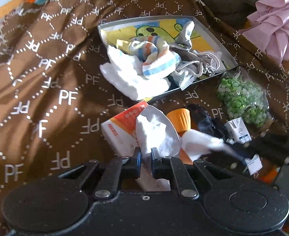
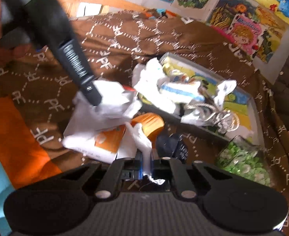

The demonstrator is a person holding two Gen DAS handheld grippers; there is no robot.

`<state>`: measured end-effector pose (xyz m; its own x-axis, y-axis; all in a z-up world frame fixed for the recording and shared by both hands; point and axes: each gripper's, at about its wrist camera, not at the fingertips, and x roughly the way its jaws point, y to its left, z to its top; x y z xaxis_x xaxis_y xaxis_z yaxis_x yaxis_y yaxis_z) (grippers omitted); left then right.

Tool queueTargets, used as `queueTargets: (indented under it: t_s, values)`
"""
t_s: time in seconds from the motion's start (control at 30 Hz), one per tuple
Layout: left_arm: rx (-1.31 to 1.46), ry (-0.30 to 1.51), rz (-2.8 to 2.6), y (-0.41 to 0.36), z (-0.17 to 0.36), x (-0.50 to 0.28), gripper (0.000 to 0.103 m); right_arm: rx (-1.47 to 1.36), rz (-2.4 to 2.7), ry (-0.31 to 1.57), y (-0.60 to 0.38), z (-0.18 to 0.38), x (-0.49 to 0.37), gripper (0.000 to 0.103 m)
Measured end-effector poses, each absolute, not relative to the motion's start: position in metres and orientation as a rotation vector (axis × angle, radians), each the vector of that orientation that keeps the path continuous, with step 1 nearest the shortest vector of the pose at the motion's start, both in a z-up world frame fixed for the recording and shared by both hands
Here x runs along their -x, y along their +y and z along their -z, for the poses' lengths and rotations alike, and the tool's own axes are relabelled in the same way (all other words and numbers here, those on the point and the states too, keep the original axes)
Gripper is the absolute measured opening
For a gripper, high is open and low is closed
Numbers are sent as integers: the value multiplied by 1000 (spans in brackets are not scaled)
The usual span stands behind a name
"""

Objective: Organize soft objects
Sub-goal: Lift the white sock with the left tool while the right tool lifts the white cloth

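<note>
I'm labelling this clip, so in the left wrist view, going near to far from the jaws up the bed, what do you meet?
left gripper shut on the white cloth → orange cup → shallow box holding the striped sock → brown bedspread beyond.

Jar of green candies (image 1: 242, 100), orange cup (image 1: 178, 119), orange-white box (image 1: 122, 125)

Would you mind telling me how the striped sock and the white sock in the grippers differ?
The striped sock has blue and orange bands and lies bunched in the tray; the white sock is plain and stretched between the left hand-held gripper and right hand-held gripper, outside the tray. Both are soft.
</note>
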<state>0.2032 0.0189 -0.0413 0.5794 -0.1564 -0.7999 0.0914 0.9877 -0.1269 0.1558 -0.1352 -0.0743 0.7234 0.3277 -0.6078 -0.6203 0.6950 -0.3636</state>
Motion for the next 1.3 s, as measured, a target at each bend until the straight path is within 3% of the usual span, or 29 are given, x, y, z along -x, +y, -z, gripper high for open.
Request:
queueTargets:
  t_s: [0.27, 0.47, 0.87, 1.0, 1.17, 1.3]
  values:
    - [-68, 894, 175, 0, 46, -199, 12, 463, -591, 491, -146, 53, -153, 8]
    - [-86, 917, 195, -8, 58, -204, 19, 472, -597, 530, -143, 62, -158, 8]
    - [-130, 903, 199, -14, 59, -204, 23, 463, -588, 564, -142, 67, -161, 8]
    - [-109, 908, 208, -14, 60, -204, 31, 443, -590, 584, -143, 69, -164, 9]
    - [-95, 910, 244, -16, 61, -203, 49, 446, -606, 614, -142, 75, -167, 18]
    - [-127, 908, 247, -19, 61, -203, 46, 457, -611, 625, -140, 79, -165, 19]
